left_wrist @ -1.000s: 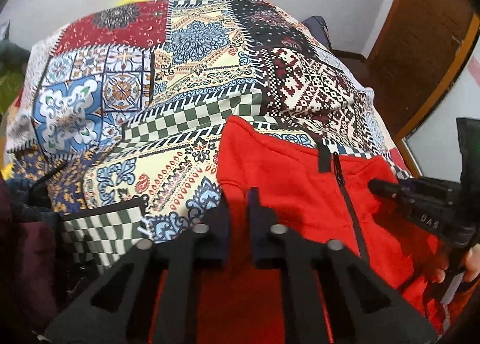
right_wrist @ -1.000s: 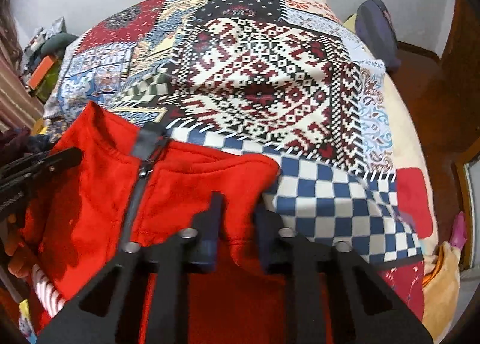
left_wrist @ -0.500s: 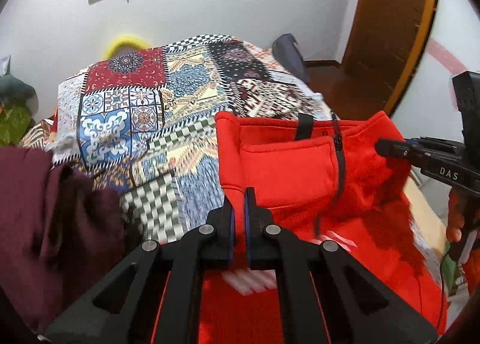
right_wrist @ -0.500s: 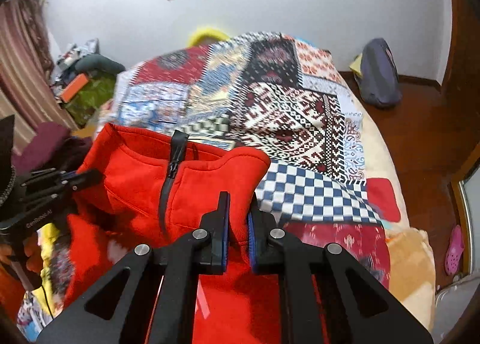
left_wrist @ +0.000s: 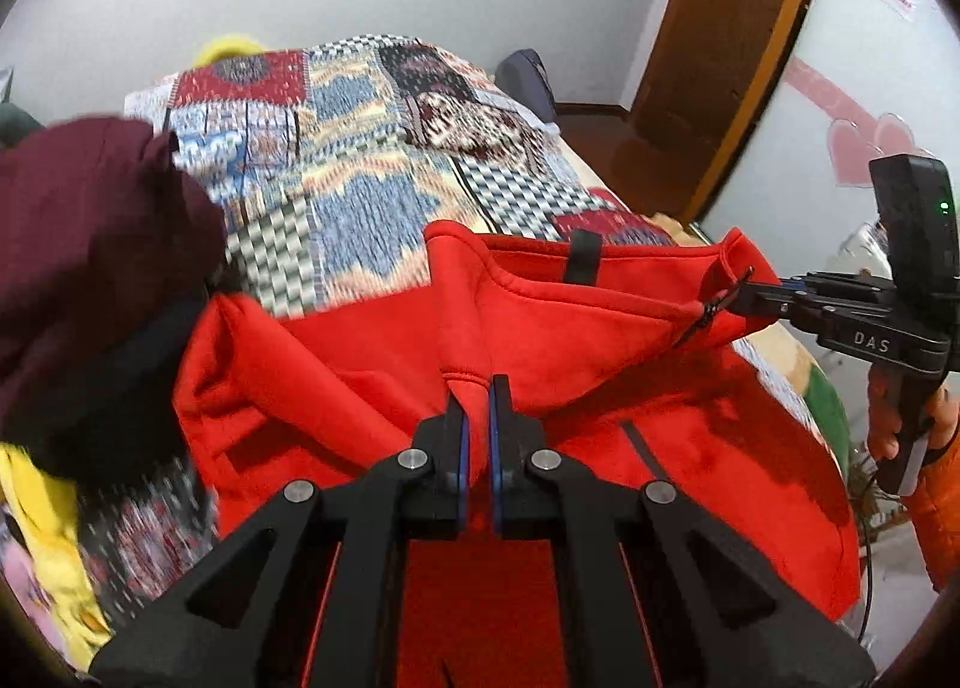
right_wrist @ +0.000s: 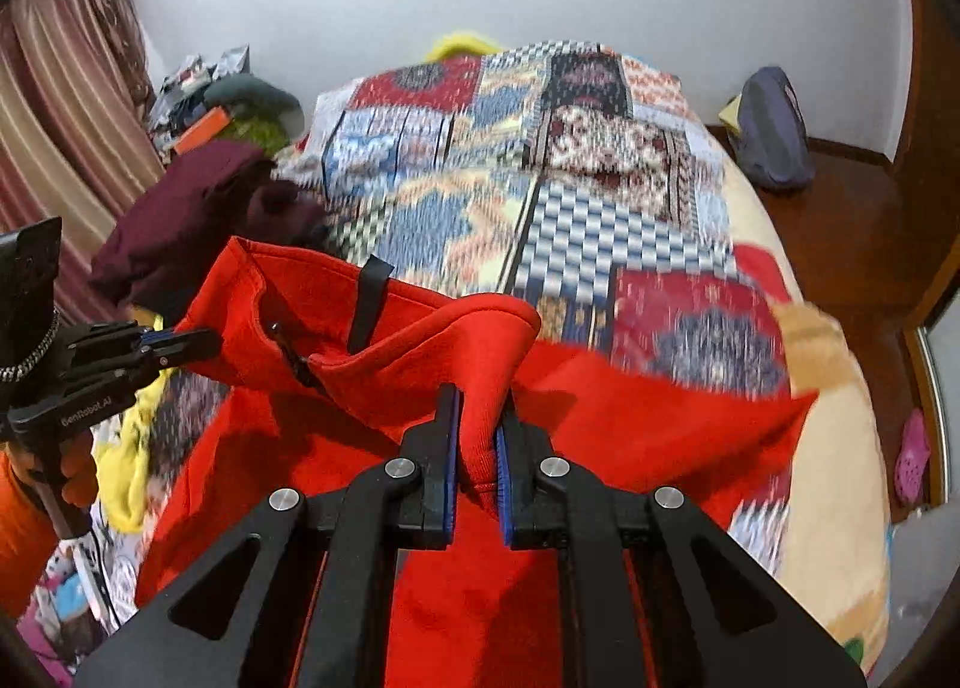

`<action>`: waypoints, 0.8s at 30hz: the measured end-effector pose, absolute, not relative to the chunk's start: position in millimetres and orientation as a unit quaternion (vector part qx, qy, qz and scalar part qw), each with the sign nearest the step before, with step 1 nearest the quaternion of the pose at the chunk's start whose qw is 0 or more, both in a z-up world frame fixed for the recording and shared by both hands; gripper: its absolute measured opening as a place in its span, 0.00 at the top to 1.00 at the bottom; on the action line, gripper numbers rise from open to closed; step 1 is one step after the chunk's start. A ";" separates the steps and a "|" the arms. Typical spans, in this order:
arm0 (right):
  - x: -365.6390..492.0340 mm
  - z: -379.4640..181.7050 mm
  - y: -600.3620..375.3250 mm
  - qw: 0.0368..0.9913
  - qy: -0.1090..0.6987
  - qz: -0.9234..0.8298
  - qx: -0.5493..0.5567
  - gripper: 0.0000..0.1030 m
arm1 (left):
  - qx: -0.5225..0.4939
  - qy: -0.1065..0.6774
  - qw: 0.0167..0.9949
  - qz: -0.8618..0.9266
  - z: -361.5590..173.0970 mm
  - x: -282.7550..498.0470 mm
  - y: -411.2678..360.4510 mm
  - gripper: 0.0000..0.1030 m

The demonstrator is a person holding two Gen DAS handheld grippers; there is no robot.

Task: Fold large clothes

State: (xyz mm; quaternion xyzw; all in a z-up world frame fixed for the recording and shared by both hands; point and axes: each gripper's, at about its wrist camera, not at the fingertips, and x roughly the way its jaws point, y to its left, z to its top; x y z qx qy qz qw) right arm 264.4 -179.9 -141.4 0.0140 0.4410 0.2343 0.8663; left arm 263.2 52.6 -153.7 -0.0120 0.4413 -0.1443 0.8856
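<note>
Red fleece jacket [left_wrist: 576,340], thick and soft with a dark zipper and a black hanging loop [left_wrist: 581,256] at its stand-up collar, hangs stretched over the near end of a bed covered by a patchwork quilt [left_wrist: 360,190]. Both grippers are clamped on pinched folds of its red fabric near the collar, the left gripper [left_wrist: 477,418] on one side and the right gripper [right_wrist: 477,436] on the other. A maroon garment [right_wrist: 192,208] lies beside it on the quilt.
</note>
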 end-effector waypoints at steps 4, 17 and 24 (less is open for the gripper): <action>240.5 -157.8 -179.8 0.857 0.457 0.236 0.017 0.91 | 0.008 0.446 0.883 -0.143 -174.5 235.9 48.8 0.96; 200.8 -197.2 -181.8 0.836 0.501 0.223 0.002 0.81 | 0.044 0.488 0.866 -0.101 -228.5 197.0 62.9 0.93; 199.7 -174.6 -208.2 0.838 0.503 0.209 0.013 0.76 | 0.030 0.477 0.875 -0.084 -198.4 193.4 82.8 0.87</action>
